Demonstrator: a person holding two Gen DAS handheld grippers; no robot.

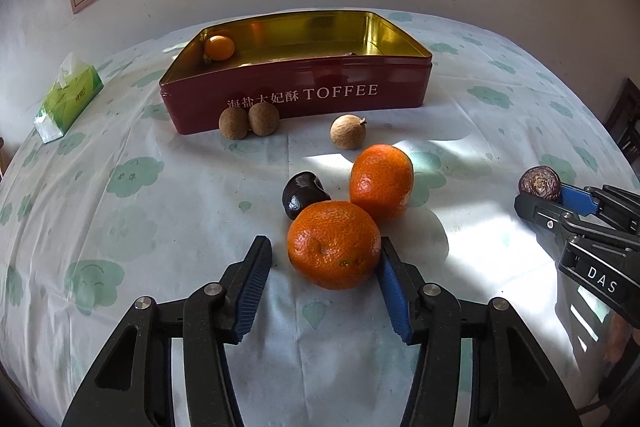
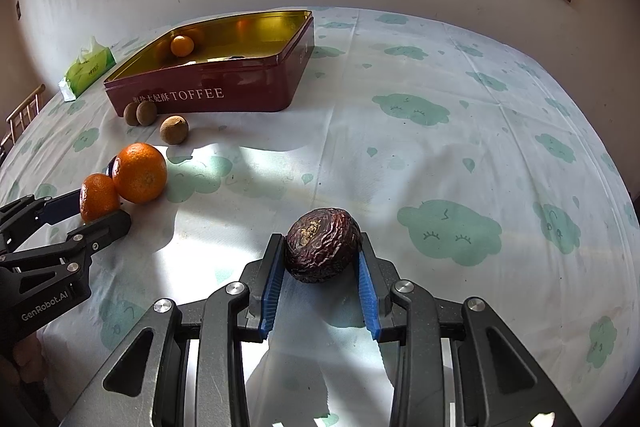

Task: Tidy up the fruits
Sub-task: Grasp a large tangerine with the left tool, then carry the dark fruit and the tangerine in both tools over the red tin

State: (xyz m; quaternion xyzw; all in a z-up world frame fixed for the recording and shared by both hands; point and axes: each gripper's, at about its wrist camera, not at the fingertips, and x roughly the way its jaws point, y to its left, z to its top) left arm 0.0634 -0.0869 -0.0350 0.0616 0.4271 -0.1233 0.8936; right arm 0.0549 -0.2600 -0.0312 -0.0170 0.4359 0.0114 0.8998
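A: Closing in on the near orange (image 1: 334,245), the left hand-held gripper (image 1: 324,267) has one blue pad touching the fruit's side while the other pad stands clear of it, so the jaws are apart and the grip is not yet made.

B: And the right hand-held gripper (image 2: 320,267)?

A: Clamped on the wrinkled dark passion fruit (image 2: 323,245), both pads pressed to it, just above the surface (image 2: 440,107).

B: So the step in hand is picking up, two fruits at once. Next?

A: I judge the left pads must meet on the orange, then both loads travel to the toffee tin (image 1: 296,95) (one small orange fruit (image 1: 219,47) lies in its far corner already).

B: Anything unclear?

A: A second orange (image 1: 382,181) touches the near one and may roll. The dark glossy fruit (image 1: 300,195) behind them is half hidden; something small inside the tin I cannot identify. Three brown longans (image 1: 249,121) wait by the tin's front wall.
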